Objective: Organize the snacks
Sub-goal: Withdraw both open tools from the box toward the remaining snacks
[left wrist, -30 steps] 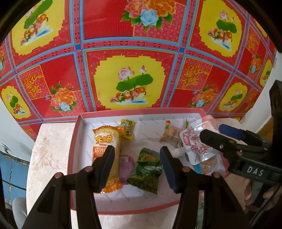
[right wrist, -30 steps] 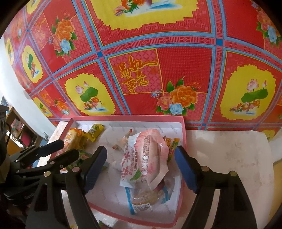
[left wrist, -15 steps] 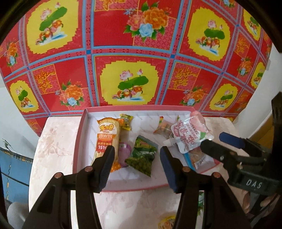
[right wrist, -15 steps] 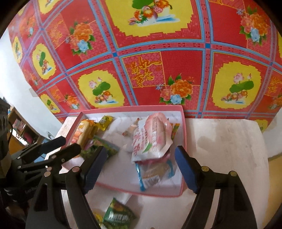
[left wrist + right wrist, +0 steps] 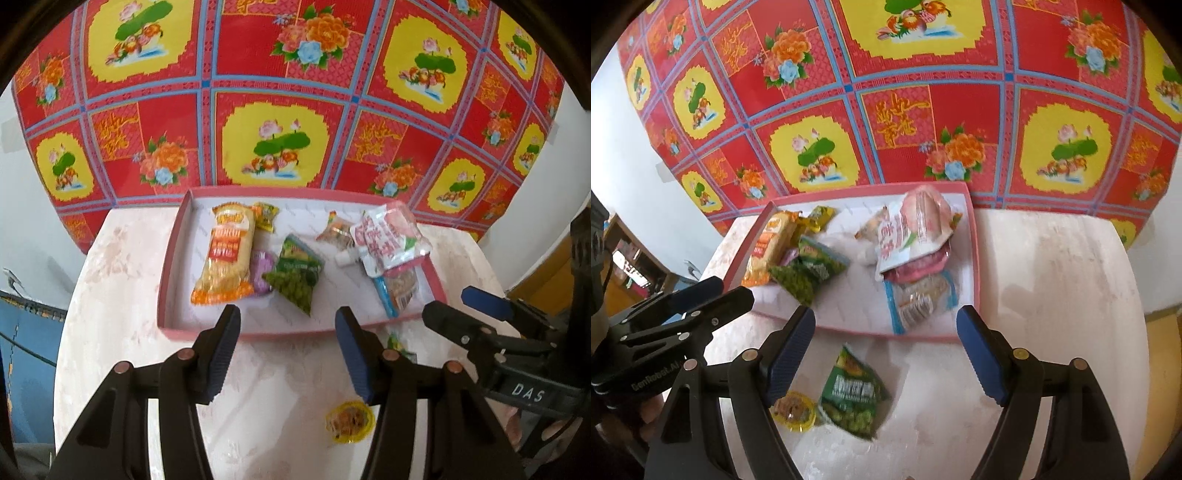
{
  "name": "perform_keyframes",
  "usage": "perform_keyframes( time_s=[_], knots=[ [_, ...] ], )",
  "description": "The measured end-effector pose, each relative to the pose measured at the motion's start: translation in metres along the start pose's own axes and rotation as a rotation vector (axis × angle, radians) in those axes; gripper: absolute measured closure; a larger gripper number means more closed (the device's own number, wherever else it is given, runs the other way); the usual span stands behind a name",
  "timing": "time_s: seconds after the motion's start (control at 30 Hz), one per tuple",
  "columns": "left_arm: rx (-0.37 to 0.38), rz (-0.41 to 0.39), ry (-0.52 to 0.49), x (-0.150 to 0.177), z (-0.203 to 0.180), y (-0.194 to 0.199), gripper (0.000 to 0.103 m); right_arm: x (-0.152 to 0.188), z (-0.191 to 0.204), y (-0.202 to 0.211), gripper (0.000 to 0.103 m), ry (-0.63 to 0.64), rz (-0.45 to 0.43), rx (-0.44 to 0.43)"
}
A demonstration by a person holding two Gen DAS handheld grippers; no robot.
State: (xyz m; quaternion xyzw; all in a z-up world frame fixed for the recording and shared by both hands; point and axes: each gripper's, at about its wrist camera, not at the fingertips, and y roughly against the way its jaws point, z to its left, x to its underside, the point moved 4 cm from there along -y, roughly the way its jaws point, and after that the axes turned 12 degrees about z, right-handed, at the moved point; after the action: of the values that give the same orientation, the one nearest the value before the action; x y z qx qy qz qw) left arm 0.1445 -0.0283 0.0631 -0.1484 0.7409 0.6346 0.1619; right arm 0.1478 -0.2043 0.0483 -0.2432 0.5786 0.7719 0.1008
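We find both tools empty: the left tool [image 5: 286,332] stands partly spread, the right tool [image 5: 884,336] wider. Two snacks lie outside the tray [image 5: 975,258] on the desk [image 5: 1052,266]: a green packet [image 5: 851,400] at 6 o'clock of the right tool and a yellow jelly cup [image 5: 794,410] at 7 o'clock. We advise descending squarely over the packet, pinching its edges, then lifting clear of the rim.

White letters "DAS" stand on the right gripper's black body [image 5: 528,393]. The left gripper's body [image 5: 655,374] carries pale lettering, seemingly "GenRobot.AI". Chinese characters on the snack packets in the pink tray [image 5: 295,334] are too blurred to read.
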Motion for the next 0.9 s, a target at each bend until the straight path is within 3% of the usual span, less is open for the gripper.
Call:
perform_keyframes(
  time_s=[0.9],
  knots=[
    [0.03,0.093,-0.027,0.052,-0.019,-0.008,0.046,0.054,-0.018,0.003,0.022,-0.095,0.06,-0.007]
  ],
)
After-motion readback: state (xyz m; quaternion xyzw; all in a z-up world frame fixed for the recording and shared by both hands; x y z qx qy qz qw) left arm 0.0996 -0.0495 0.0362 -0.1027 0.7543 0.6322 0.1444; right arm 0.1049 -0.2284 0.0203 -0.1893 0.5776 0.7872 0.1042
